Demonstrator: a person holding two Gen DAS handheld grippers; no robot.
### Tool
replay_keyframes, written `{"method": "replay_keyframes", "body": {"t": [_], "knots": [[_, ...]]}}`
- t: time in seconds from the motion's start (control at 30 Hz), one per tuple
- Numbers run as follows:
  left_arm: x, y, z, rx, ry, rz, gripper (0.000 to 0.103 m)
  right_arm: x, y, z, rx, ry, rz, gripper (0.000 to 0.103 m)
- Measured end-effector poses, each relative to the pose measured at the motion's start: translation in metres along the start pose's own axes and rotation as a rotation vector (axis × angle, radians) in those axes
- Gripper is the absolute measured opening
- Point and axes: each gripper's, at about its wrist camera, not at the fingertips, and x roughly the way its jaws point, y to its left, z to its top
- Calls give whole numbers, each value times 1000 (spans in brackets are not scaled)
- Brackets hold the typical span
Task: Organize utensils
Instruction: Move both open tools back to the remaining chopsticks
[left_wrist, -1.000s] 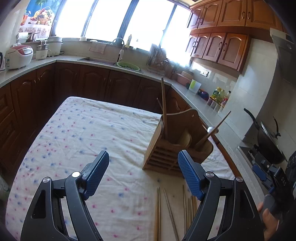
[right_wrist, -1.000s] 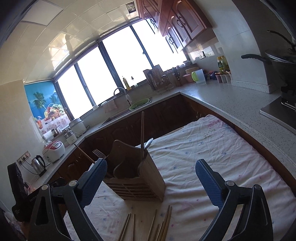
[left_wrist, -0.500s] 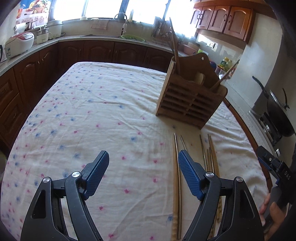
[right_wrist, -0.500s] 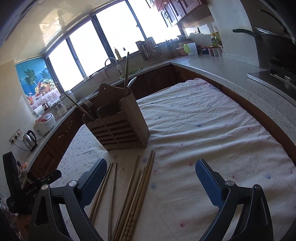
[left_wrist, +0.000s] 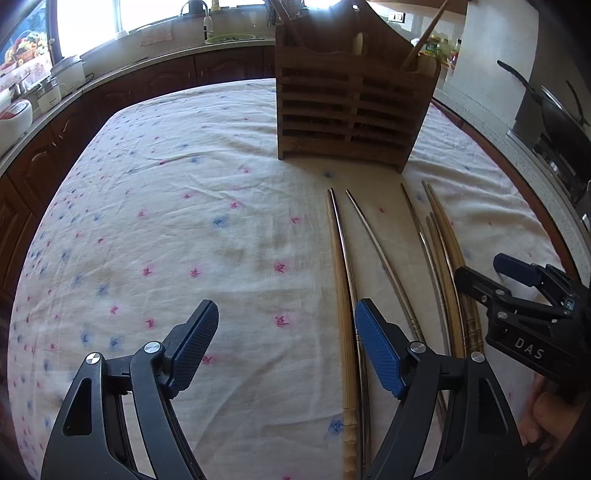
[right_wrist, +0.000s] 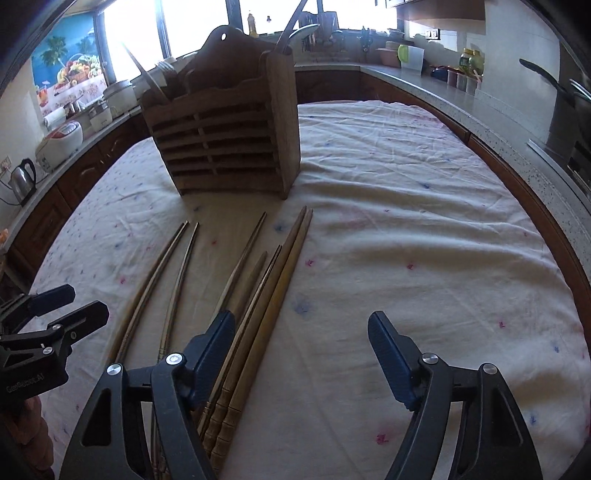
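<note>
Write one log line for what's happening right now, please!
left gripper: open, empty | right gripper: open, closing lately, empty | chopsticks: loose on tablecloth | wooden holder: upright behind them

Loose chopsticks (right_wrist: 255, 295) flat before upright wooden holder (right_wrist: 229, 140)

Kettle (right_wrist: 22, 179), rice cooker (right_wrist: 61, 142), wok (left_wrist: 565, 118), floral cloth (left_wrist: 166, 221).

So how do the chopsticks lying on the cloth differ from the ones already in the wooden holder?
The loose chopsticks lie flat on the tablecloth, fanned out side by side; the stored chopsticks stand tilted in the wooden holder. The loose ones show their whole length; the stored ones only their upper ends. The loose group mixes wooden and metallic sticks. Both are long and slim.
</note>
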Motion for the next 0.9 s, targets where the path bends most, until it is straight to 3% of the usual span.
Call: {"method": "replay_keyframes", "body": {"t": [0.23,0.33,0.5,0.57,0.73,0.9], "knots": [[2,8,-7,0,-8,-4,78,-5,-20,-8,19,4,-21,71],[-1,15,-15,20,-12,45,78,-11,-37,-13,54,5,-43,71],[-5,33,-12,-71,-2,-10,74,-28,-63,-18,160,-43,24,70],[-2,33,-4,-84,-1,-33,74,-36,-62,-13,169,-86,53,63],[6,23,18,-64,-19,-25,71,-27,-46,15,120,-96,114,25],[22,20,33,-57,2,-43,59,9,-32,35,74,-25,128,21]]}}
